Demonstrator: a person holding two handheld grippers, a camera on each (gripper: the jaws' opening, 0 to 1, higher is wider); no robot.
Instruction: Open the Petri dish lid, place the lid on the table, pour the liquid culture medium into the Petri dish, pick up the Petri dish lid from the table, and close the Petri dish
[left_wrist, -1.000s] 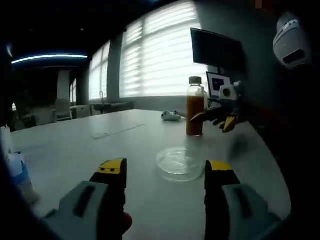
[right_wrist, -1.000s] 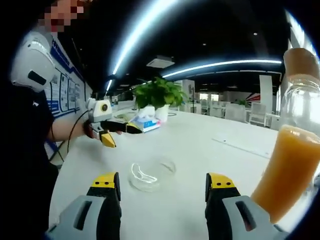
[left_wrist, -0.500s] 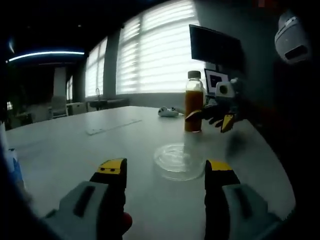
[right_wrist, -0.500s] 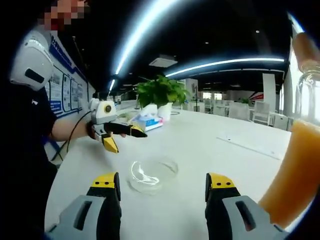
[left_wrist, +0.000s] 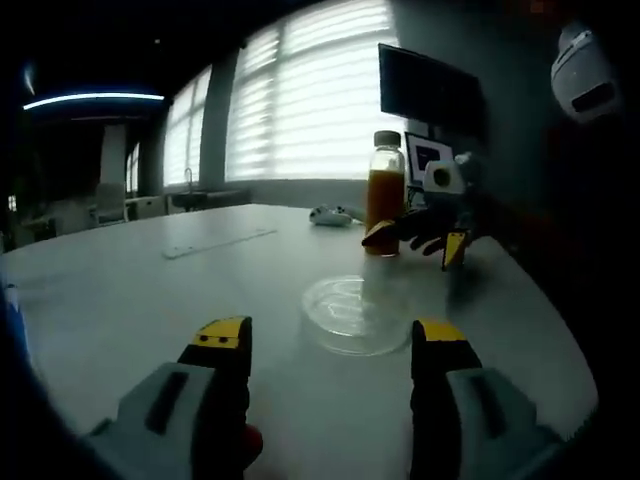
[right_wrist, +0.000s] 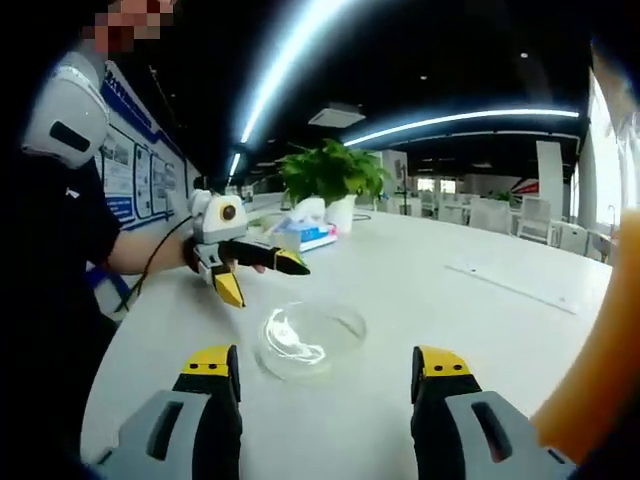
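While both grippers' jaws stand spread and empty, left gripper (left_wrist: 330, 345) nears lidded Petri dish (left_wrist: 357, 313); lid removal apparently pending, right gripper (right_wrist: 325, 375) idle.

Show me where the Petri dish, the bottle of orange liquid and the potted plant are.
Petri dish (left_wrist: 357, 314): left gripper view, middle of its clear lid.
Bottle (left_wrist: 384, 205): left gripper view, orange-filled body.
Potted plant (right_wrist: 330, 173): right gripper view, leaves.

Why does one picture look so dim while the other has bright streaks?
Left gripper view: bright blinds backlight the scene, leaving the table dim and the bottle dark. Right gripper view: fisheye bends ceiling lights into streaks; glare glints on the Petri dish.
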